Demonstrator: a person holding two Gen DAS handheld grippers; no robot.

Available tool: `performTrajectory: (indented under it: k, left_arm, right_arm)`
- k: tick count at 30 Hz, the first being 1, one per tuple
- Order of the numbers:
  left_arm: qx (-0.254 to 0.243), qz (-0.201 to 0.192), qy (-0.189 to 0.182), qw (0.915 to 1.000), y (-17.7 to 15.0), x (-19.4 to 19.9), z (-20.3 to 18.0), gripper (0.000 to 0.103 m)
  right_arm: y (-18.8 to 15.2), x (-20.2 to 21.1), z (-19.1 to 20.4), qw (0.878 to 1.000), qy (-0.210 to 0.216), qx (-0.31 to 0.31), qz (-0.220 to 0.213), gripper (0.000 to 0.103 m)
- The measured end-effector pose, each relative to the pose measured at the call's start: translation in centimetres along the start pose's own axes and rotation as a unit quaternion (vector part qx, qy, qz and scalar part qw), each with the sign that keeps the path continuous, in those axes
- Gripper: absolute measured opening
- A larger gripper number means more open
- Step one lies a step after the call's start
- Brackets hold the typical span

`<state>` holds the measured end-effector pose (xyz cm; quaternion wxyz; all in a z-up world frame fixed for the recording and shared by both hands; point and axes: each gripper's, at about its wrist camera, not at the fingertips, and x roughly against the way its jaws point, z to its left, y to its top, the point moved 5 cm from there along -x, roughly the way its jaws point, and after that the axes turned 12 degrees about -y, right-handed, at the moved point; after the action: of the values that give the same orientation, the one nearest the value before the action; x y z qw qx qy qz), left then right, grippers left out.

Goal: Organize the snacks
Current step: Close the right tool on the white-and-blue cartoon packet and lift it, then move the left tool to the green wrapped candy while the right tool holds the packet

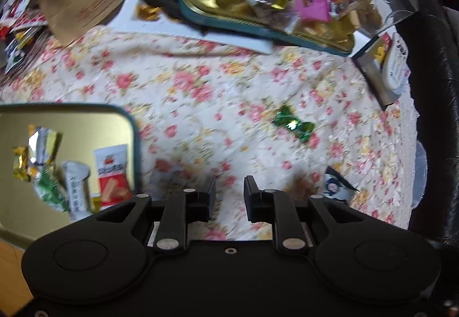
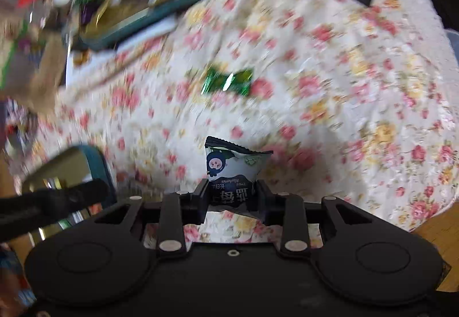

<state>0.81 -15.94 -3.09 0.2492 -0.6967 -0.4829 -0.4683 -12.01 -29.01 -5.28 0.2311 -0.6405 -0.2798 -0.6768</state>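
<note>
Fingers of the right gripper (image 2: 231, 196) pinch a blueberry snack packet (image 2: 233, 170), best carried low to the gold tin (image 1: 86, 122), while the left gripper (image 1: 229, 196) hangs narrowly parted, empty.

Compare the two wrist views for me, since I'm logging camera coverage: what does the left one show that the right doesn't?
Only the left wrist view shows the packets inside the near tin, such as the red-and-white packet, and the empty left gripper. Only the right shows the right gripper clamping the blueberry packet. Both share the green candy, floral tablecloth and far tray.
</note>
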Motion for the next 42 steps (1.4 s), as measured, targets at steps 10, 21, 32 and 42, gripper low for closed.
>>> performTrajectory:
  k: [10,21,32,42]
  left_arm:
    - [-0.011,-0.027,-0.017,0.9994,2.1,-5.6,-4.8,0.028]
    - [0.087,-0.042,-0.037,0.9947,3.5,-9.9,-5.7,0.028]
    - [0.116,-0.013,-0.015,0.9931,3.3,-14.0,-6.2,0.028]
    - [0.121,0.026,-0.023,0.9921,2.6,-14.6,-5.3,0.005]
  right_arm:
    - [2.2,4.0,-6.2,0.996,0.034,-0.08,-0.022,0.035]
    - [2.0,5.1,-8.4,0.993,0.072,-0.093,-0.012,0.035]
    - [2.0,5.4,-8.9,0.993,0.066,-0.091,-0.021,0.036]
    - [2.1,5.4,-9.0,0.994,0.05,-0.092,-0.029,0.036]
